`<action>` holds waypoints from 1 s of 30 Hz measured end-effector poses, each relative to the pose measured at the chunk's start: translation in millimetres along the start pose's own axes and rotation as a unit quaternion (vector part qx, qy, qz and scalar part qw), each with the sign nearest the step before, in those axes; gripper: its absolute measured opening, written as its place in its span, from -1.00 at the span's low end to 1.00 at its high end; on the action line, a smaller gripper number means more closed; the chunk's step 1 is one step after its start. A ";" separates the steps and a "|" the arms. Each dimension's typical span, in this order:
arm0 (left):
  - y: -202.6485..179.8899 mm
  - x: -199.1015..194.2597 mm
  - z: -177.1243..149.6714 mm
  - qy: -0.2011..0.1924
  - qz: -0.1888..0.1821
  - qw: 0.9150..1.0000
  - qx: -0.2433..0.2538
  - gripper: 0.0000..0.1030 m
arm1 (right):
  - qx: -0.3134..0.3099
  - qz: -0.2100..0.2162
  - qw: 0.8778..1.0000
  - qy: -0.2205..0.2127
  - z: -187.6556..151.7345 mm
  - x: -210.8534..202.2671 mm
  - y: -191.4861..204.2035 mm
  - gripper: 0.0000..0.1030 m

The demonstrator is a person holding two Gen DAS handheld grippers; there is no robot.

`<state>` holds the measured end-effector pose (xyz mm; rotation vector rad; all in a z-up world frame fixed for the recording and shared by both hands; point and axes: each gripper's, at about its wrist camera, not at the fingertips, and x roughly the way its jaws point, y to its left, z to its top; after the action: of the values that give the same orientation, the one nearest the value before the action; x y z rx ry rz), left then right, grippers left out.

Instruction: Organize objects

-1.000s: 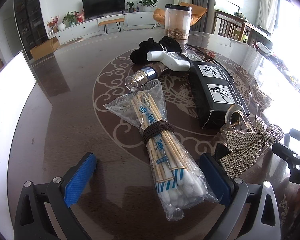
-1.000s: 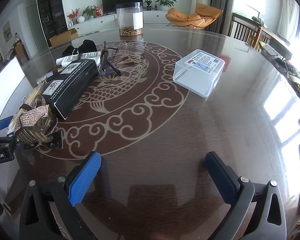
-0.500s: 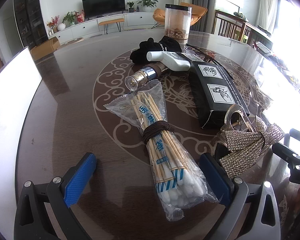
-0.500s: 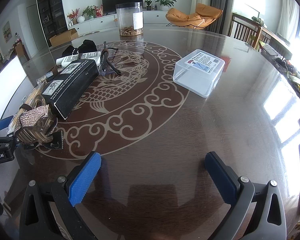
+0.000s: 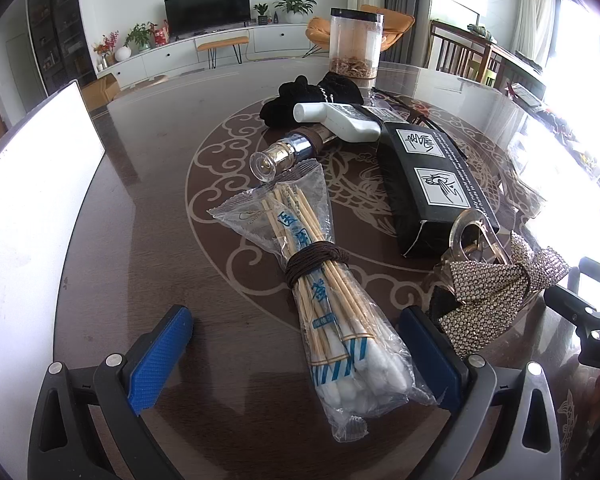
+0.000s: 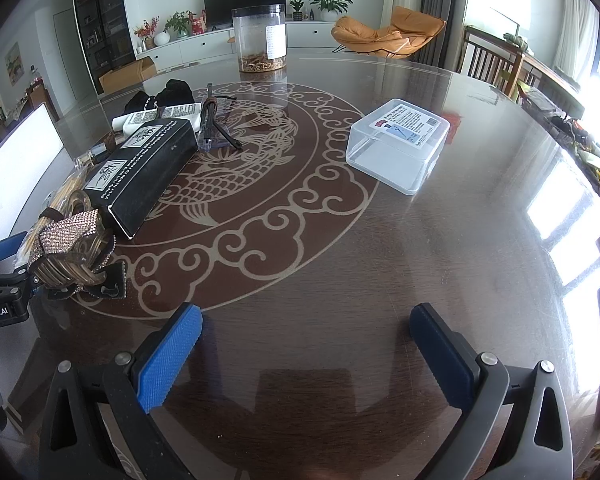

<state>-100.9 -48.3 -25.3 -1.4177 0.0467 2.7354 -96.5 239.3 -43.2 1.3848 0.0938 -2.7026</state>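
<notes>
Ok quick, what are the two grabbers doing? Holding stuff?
Left gripper: open, holding nothing; the cotton swab bag lies between its fingers.
Right gripper: open, empty, over bare table.

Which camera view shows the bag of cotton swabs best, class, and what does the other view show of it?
The left wrist view: the bag of cotton swabs lies whole between the open left gripper fingers, its brown tie and printing clear. The right wrist view shows only stick ends at the far left, behind the rhinestone bow clip.
</notes>
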 end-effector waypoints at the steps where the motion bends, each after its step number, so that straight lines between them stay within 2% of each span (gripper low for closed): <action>1: 0.0 0.0 0.0 0.000 0.000 1.000 0.000 1.00 | 0.000 0.000 1.000 0.000 0.0 0.1 0.0 1.00; 22: -0.1 -0.1 -0.2 0.003 0.000 1.000 0.000 1.00 | 0.000 0.000 1.000 0.000 0.0 0.1 0.4 1.00; 30: 6.8 -39.0 -47.8 0.024 -0.019 0.999 0.025 1.00 | 0.000 0.000 1.000 0.000 0.1 0.3 0.5 1.00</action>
<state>-39.9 -59.3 -21.0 -1.4560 0.0875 2.6509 -96.7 238.8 -43.4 1.3848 0.0932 -2.7027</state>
